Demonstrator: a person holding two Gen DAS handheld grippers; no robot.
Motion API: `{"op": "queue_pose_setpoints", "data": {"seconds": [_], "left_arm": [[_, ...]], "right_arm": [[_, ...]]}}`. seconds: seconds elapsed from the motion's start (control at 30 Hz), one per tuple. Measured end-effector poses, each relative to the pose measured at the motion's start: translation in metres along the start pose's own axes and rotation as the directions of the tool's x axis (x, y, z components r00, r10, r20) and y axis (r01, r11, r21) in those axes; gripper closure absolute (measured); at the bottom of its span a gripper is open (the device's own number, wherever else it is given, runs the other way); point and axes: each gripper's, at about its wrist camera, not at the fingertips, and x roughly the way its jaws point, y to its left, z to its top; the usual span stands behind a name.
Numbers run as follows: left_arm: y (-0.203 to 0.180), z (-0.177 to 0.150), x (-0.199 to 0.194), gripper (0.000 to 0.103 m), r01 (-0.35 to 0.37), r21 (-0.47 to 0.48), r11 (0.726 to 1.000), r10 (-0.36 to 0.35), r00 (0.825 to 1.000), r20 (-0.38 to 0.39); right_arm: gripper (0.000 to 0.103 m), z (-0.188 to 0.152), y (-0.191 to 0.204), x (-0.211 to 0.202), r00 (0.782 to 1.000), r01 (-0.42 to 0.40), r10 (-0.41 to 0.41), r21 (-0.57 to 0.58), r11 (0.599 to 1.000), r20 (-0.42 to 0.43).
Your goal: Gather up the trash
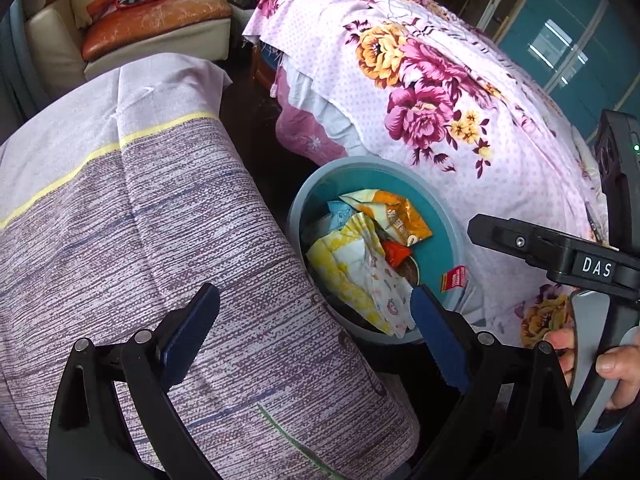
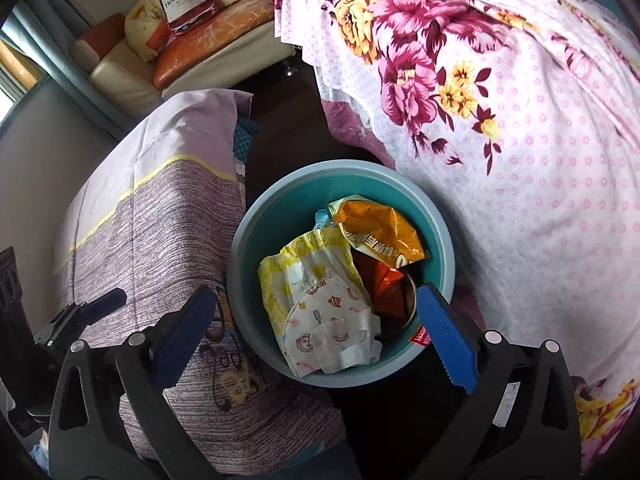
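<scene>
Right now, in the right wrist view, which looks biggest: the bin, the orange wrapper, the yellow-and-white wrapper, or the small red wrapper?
1. Bin
2. Yellow-and-white wrapper
3. Orange wrapper
4. Red wrapper, though the tool's finger partly hides it

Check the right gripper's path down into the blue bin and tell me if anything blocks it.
Nothing visible blocks it. The right gripper hangs over the bin with its jaws open and empty. Below lie only wrappers already inside: a yellow-white one and an orange one. The two beds flank the bin without covering its mouth.
</scene>
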Motion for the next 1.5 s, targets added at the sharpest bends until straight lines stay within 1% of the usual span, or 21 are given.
{"op": "queue_pose_setpoints", "data": {"seconds": [0.17, 0.27, 0.47, 0.6, 0.77, 1.13, 1.5], "left_arm": [[0.004, -0.004, -0.016, 0.007, -0.019, -0.017, 1.0, 0.019, 1.0, 0.013], [0.008, -0.008, -0.027, 0.007, -0.011, -0.036, 0.999, 0.012, 1.0, 0.025], [0.01, -0.019, -0.049, 0.007, -0.03, -0.041, 0.999, 0.032, 0.998, 0.057], [0.012, -0.027, -0.063, 0.004, -0.044, -0.048, 0.998, 0.048, 0.996, 0.077], [0.018, -0.038, -0.077, 0.004, -0.064, -0.063, 0.996, 0.07, 0.993, 0.098], [0.028, -0.051, -0.093, 0.004, -0.101, -0.086, 0.991, 0.11, 0.987, 0.118], [0.032, -0.054, -0.093, 0.004, -0.114, -0.101, 0.988, 0.126, 0.986, 0.113]], "right_arm": [[0.007, -0.006, 0.009, -0.013, 1.0, 0.02, -0.019, -0.026, 0.999, 0.019], [0.007, -0.011, 0.014, -0.025, 0.999, 0.031, -0.029, -0.044, 0.999, 0.044], [0.007, -0.024, 0.031, -0.048, 0.993, 0.074, -0.065, -0.099, 0.992, 0.094], [0.007, -0.034, 0.042, -0.065, 0.991, 0.083, -0.068, -0.128, 0.988, 0.119], [0.007, -0.047, 0.056, -0.079, 0.985, 0.104, -0.079, -0.161, 0.981, 0.154], [0.007, -0.062, 0.069, -0.09, 0.987, 0.086, -0.058, -0.181, 0.98, 0.151], [0.007, -0.067, 0.071, -0.087, 0.989, 0.08, -0.053, -0.194, 0.978, 0.141]]}}
